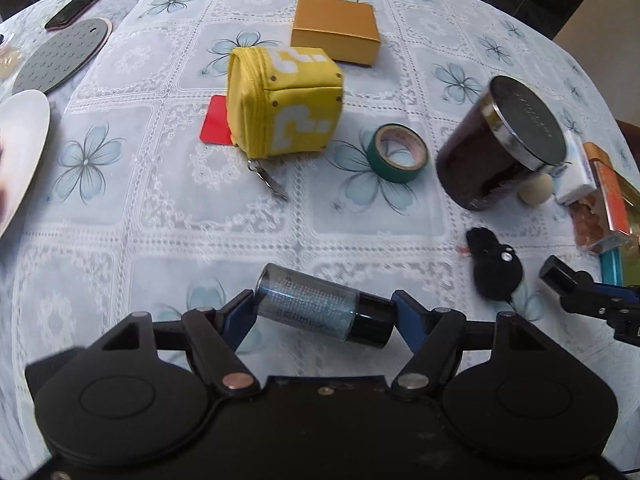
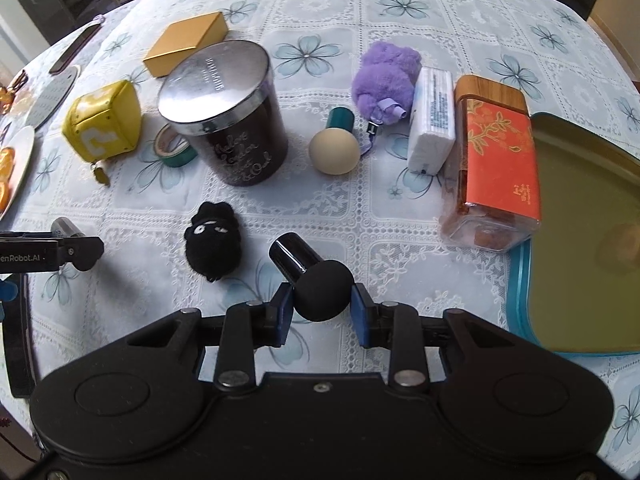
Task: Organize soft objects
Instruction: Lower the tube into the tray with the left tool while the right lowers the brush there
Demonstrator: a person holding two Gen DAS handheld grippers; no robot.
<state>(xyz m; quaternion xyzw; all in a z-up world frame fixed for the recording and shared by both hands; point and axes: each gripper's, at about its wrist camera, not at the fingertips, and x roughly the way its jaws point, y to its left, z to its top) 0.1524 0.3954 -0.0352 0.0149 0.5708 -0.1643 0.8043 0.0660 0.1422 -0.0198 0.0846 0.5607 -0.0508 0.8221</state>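
Note:
My left gripper (image 1: 324, 312) is shut on a clear glitter bottle with a black cap (image 1: 320, 306), held endwise above the tablecloth. My right gripper (image 2: 322, 304) is shut on the black sponge ball (image 2: 322, 292) of a black-handled applicator. A black plush toy (image 2: 213, 242) lies just left of the right gripper; it also shows in the left wrist view (image 1: 496, 266). A yellow soft cube pouch (image 1: 282, 102) sits mid-table, also in the right wrist view (image 2: 102, 122). A purple plush (image 2: 384, 78) lies at the back.
A dark lidded jar (image 2: 232, 120), green tape roll (image 1: 398, 152), mustard box (image 1: 336, 32), cream sponge applicator (image 2: 334, 148), white tissue pack (image 2: 432, 120) and orange snack box (image 2: 496, 164) crowd the table. A gold tray with teal rim (image 2: 580, 240) lies right. A plate (image 1: 24, 148) lies left.

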